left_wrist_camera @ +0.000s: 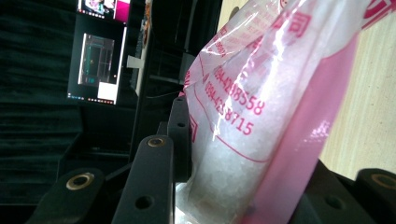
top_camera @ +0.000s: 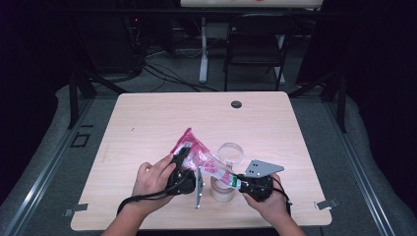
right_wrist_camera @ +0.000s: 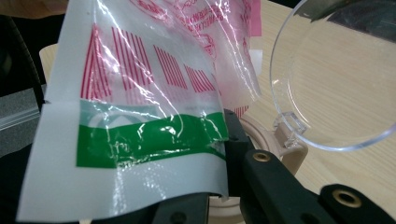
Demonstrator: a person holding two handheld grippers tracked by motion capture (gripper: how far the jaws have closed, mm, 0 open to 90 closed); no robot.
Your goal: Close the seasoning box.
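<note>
A: I have the pink-and-clear bag [top_camera: 196, 153] up off the surface [top_camera: 147, 123] between both tools. My left hand-held gripper [top_camera: 183, 156] is clamped on the fat end; in the left gripper view the jaws pinch plastic with white granules [left_wrist_camera: 224, 177] packed behind it

B: And the right one?

A: The right hand-held gripper [top_camera: 240, 184] is grasping the flat white-and-green sealed edge [right_wrist_camera: 140, 140] of that same bag. The right gripper view has the film running straight down between the jaws

B: Where does the bag sit relative to the container?

A: It slopes from upper left down to lower right, with the low end just above the beige jar [top_camera: 222, 191] at the front of the surface. The clear hinged lid [top_camera: 232, 153] is flipped open and stands up behind the jar's mouth

B: So how far along do you reckon?

A: The jar is open, the bag is lifted and tilted towards it, so the set-up looks done. I see no grains falling, and I can't tell whether the sealed edge is cut open. Getting the contents into the jar and shutting the lid is, I'd judge, all still ahead
</note>
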